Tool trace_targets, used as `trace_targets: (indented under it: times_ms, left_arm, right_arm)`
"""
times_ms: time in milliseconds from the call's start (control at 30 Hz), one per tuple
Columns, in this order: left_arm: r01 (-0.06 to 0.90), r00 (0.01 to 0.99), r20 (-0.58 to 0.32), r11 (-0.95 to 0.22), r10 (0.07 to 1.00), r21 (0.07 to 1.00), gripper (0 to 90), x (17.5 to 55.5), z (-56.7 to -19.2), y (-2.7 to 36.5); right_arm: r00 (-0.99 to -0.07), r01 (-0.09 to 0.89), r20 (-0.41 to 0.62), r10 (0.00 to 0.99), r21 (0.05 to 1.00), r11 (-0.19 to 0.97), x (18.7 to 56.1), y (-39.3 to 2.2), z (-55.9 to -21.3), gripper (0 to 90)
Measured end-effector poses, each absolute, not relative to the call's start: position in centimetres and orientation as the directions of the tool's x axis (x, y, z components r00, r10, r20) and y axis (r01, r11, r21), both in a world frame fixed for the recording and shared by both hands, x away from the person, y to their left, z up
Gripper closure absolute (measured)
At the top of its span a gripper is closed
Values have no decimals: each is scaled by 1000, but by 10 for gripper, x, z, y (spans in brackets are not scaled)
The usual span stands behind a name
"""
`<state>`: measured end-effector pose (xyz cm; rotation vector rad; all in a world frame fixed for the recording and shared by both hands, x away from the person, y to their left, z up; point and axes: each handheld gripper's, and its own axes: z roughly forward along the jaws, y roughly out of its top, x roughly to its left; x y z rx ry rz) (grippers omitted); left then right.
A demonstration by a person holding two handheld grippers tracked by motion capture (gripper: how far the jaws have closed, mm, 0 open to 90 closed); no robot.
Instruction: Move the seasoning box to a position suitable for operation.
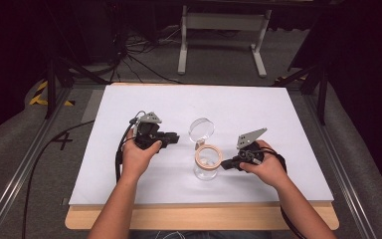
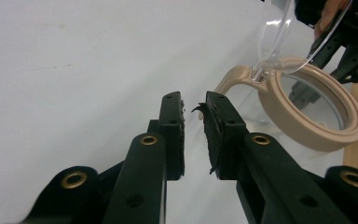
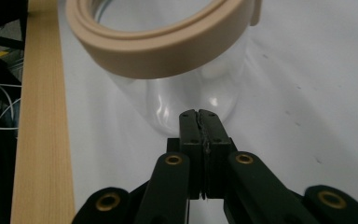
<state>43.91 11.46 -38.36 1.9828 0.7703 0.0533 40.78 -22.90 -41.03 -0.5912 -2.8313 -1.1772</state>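
A clear jar [image 1: 206, 169] with a beige ring rim [image 1: 208, 155] stands near the middle of the white tabletop, its clear hinged lid [image 1: 201, 129] flipped up behind it. My left gripper [image 1: 175, 138] is to the jar's left, apart from it, its jaws slightly open and empty. In the left gripper view the gripper [image 2: 193, 105] points toward the rim [image 2: 317, 126] and lid [image 2: 279, 37]. My right gripper [image 1: 225, 164] is at the jar's right side. Seen in the right gripper view, this gripper [image 3: 198, 113] is shut on nothing, its tips right at the jar's glass wall [image 3: 191, 88] below the rim [image 3: 168, 44].
The white board [image 1: 278, 114] lies on a wooden table whose front edge [image 1: 199, 216] runs along the person's side, and that wooden strip [image 3: 42, 140] also appears in the right gripper view. A white frame stand [image 1: 224, 30] and cables lie on the floor beyond.
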Motion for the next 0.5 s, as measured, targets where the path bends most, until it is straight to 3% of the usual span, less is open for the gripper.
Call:
trace_targets:
  times_ms: [500]
  left_arm:
    - [476, 813, -258, -339, 522, 811, 774, 442, -383, 110]
  right_arm:
    - [-951, 299, 154, 268, 680, 669, 392, -208, -410, 894]
